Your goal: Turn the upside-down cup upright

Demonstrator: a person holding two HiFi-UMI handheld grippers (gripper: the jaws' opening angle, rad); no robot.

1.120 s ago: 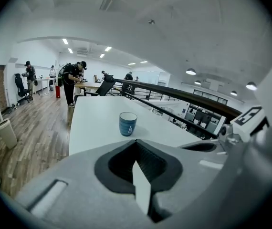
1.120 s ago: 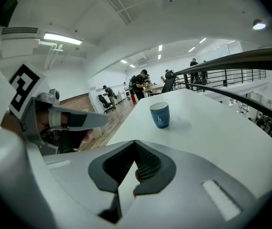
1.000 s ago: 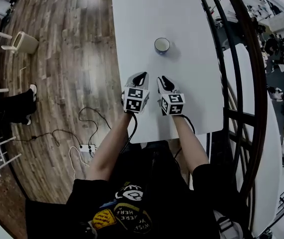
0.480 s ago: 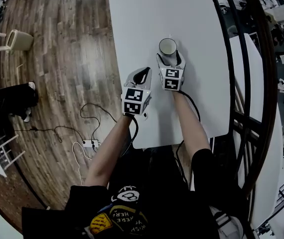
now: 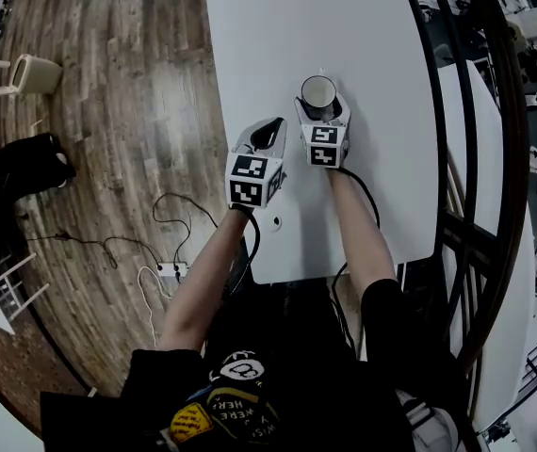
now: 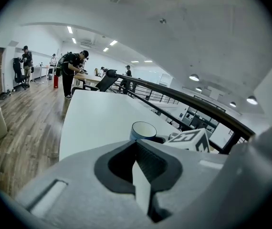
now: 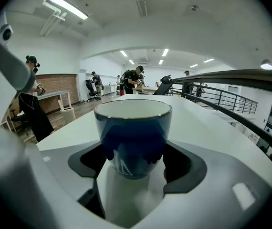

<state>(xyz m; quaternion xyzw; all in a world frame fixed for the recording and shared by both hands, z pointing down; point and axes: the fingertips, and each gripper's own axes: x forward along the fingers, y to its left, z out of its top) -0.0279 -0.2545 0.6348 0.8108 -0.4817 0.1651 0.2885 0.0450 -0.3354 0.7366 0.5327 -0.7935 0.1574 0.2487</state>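
Note:
A dark blue cup (image 5: 317,92) with a white inside stands on the white table (image 5: 278,26), its mouth facing up. My right gripper (image 5: 322,107) has just been opening its jaws. They now stand wide on either side of the cup (image 7: 132,128), low on its body, and I see no pad pressing on it. My left gripper (image 5: 270,130) is shut and empty, to the left of the cup and a little nearer to me. In the left gripper view the cup (image 6: 143,130) shows beyond the closed jaws.
A black railing (image 5: 476,158) runs along the table's right side. Left of the table is wood floor with cables and a power strip (image 5: 160,271) and a pale bin (image 5: 38,73). People stand at desks far across the room (image 6: 74,73).
My right gripper moved forward from beside the left one to the cup and opened its jaws around it. The left gripper shifted slightly forward.

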